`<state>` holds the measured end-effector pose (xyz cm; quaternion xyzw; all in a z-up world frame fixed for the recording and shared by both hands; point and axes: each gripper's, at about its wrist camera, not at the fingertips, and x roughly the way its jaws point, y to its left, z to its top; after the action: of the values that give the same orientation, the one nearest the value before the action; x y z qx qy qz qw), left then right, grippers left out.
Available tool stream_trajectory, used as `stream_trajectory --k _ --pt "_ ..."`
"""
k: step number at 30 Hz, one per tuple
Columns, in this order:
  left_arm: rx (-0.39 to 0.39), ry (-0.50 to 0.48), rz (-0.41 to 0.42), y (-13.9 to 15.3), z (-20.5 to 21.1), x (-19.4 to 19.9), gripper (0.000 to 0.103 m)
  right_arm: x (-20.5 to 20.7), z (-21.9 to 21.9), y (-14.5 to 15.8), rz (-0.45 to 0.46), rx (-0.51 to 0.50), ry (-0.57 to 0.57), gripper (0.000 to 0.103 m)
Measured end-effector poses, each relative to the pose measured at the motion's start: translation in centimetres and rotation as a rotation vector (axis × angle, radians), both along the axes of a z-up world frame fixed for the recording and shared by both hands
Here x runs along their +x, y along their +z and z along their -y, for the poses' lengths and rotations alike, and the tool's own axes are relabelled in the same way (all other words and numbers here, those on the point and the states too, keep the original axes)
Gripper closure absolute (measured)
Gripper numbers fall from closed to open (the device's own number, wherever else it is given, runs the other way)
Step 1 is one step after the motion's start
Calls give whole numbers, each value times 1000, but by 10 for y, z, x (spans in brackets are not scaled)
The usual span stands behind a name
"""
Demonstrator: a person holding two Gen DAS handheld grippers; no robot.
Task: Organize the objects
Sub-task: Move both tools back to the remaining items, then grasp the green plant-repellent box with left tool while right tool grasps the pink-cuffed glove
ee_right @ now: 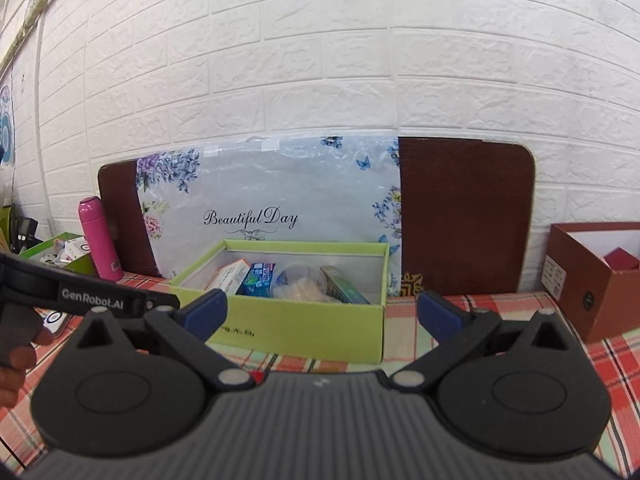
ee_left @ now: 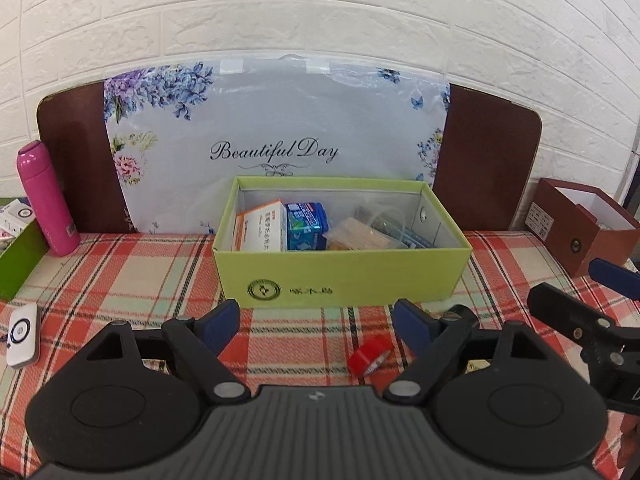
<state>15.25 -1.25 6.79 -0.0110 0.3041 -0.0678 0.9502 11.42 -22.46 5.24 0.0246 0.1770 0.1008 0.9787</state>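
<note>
A light green box (ee_left: 340, 276) stands on the plaid tablecloth, holding an orange-and-white medicine carton (ee_left: 262, 226), a blue packet (ee_left: 306, 226), a clear tub (ee_left: 386, 222) and other items. It also shows in the right wrist view (ee_right: 304, 330). A small red tape roll (ee_left: 370, 354) lies on the cloth in front of the box, between my left fingers. My left gripper (ee_left: 316, 320) is open and empty above it. My right gripper (ee_right: 322, 312) is open and empty, facing the box; it shows at the right of the left wrist view (ee_left: 576, 292).
A pink bottle (ee_left: 44, 200) stands at the left beside a green box (ee_left: 16, 256). A white device (ee_left: 24, 330) lies at the left front. A brown box (ee_left: 580, 228) stands at the right. A floral board (ee_left: 276, 148) leans on the brick wall.
</note>
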Motion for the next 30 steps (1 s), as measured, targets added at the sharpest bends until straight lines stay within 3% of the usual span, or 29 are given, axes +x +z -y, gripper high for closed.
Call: stream_trajectory --k 10,24,30 --pt "11 13 -75 -35 9 -28 16 -43 10 -29 -68 31 -21 0" --pt "4 42 -133 -61 0 -44 16 -63 12 -55 -136 49 -7 0" --pt "-11 -34 -139 -75 7 -46 16 -69 10 -83 -222 12 8 0"
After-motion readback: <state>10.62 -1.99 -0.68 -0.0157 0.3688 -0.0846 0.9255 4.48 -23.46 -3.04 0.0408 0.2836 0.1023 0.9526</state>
